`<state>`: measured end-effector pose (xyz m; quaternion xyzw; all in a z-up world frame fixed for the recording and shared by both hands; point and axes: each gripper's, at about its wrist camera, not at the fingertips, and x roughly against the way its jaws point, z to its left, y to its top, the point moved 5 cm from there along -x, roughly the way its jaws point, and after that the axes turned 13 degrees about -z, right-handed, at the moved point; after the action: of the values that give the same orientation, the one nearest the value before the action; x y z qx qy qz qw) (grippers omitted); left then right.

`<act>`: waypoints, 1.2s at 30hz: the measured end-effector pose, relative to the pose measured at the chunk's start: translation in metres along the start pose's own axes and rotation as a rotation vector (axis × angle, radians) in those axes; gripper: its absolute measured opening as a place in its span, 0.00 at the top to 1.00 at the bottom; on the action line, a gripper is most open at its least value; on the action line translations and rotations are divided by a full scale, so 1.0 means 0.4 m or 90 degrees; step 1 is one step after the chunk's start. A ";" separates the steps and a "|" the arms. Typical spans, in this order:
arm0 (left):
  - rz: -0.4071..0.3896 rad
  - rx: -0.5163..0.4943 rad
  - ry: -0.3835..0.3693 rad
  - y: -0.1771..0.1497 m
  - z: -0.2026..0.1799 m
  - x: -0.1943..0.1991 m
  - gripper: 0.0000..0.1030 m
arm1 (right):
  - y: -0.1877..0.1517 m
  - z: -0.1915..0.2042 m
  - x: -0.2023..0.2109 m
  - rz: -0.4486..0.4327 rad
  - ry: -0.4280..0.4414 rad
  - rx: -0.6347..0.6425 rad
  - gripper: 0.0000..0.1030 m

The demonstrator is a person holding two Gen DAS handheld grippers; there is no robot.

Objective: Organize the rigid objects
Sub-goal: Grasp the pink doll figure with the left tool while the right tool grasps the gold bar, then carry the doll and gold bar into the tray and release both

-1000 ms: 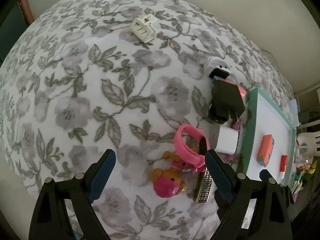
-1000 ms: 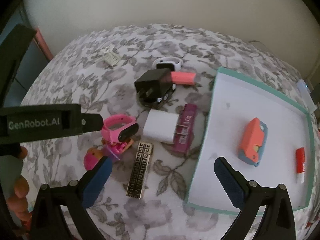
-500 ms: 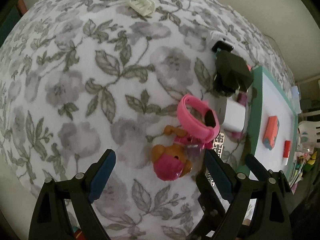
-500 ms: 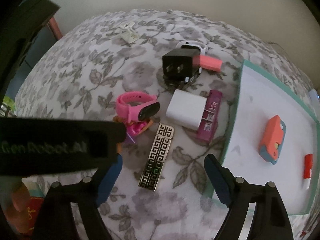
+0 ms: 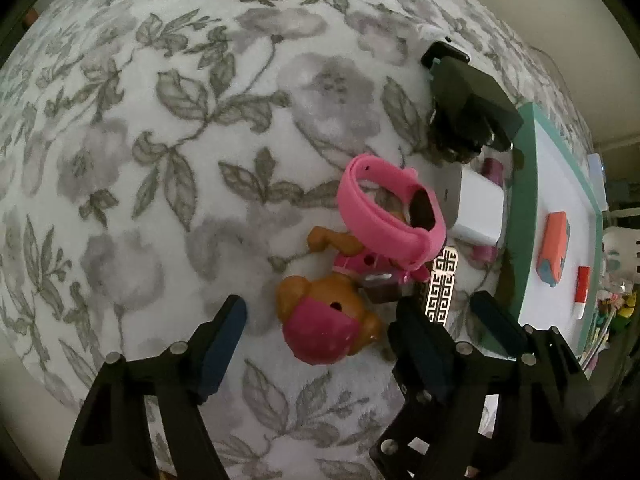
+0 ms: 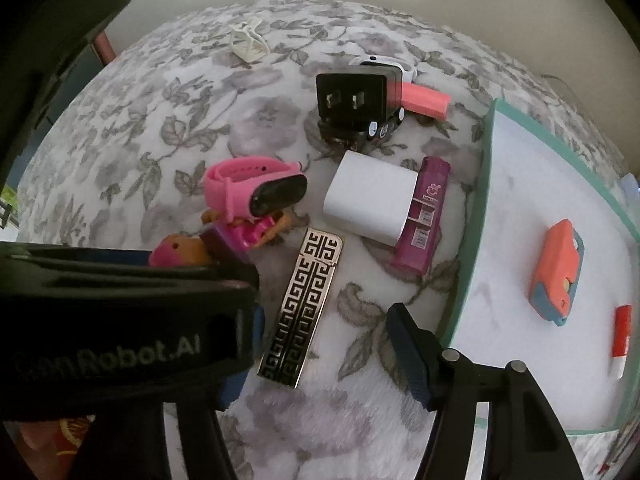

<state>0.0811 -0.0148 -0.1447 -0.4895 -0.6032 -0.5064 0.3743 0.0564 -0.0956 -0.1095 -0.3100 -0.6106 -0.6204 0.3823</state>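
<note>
— How many watches lie on the floral cloth [image 6: 168, 128]?
— Two: one pink watch [image 6: 256, 188] and one white watch [image 6: 384, 65] at twelve o'clock.
— Chargers?
— Two as well: one black plug [image 6: 352, 96] and one white adapter [image 6: 370, 202].
— Toys?
— One dog figure [image 5: 328, 316] in pink. Under the black plug sits one dark wheeled thing; its kind cannot be told.
— The rest on the cloth?
— One gold patterned bar [image 6: 304, 308], one purple lighter [image 6: 422, 220], one pink block [image 6: 426, 100], one cream hair claw [image 6: 249, 42].
— And on the tray [image 6: 468, 264]?
— Two things: one orange case [image 6: 556, 276] and one red-and-white stick [image 6: 622, 336].
— Trays?
— One.
</note>
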 end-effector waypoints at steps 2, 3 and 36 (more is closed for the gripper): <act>-0.003 -0.004 0.006 0.002 0.003 0.002 0.31 | 0.001 0.000 0.001 -0.001 -0.011 0.007 0.41; -0.004 -0.008 0.011 0.003 0.006 0.004 0.34 | 0.000 0.002 0.000 0.001 -0.007 0.005 0.45; -0.126 -0.021 -0.020 0.076 0.018 0.191 0.58 | 0.039 -0.085 0.140 -0.061 0.052 -0.077 0.79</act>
<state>0.0924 0.0087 -0.0664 -0.4417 -0.6460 -0.5431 0.3044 0.0435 -0.1341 -0.0558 -0.2770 -0.5700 -0.6860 0.3574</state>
